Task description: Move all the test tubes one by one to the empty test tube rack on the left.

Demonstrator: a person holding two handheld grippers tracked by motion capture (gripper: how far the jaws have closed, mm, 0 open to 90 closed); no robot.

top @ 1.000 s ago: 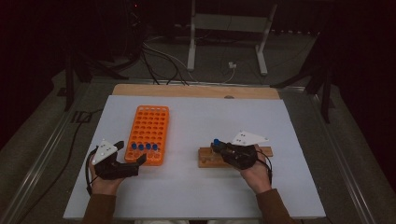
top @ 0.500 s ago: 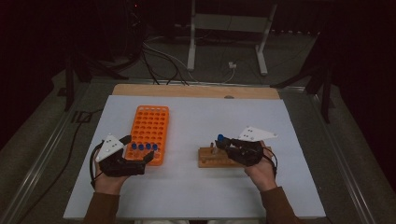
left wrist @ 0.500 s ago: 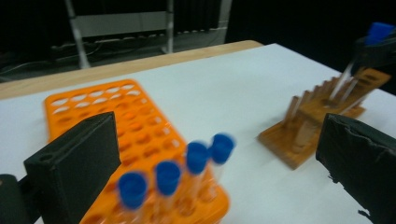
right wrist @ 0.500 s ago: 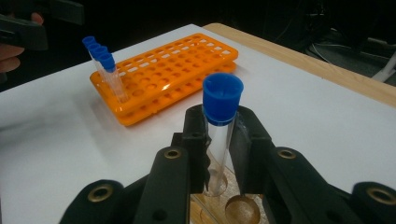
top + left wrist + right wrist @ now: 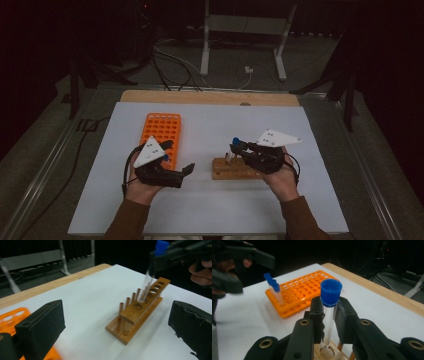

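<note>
While the right gripper [image 5: 329,322] is clamping the blue-capped tube [image 5: 329,315] upright w/ its base just over a wooden rack [image 5: 138,312] hole, the left gripper [image 5: 186,170] is hovering open nearby.

Orange rack [image 5: 15,317] blurred and cut off at left edge in left gripper view. Wooden rack [image 5: 329,352] cut off at bottom edge in right gripper view, mostly hidden behind right gripper [image 5: 329,322].
</note>
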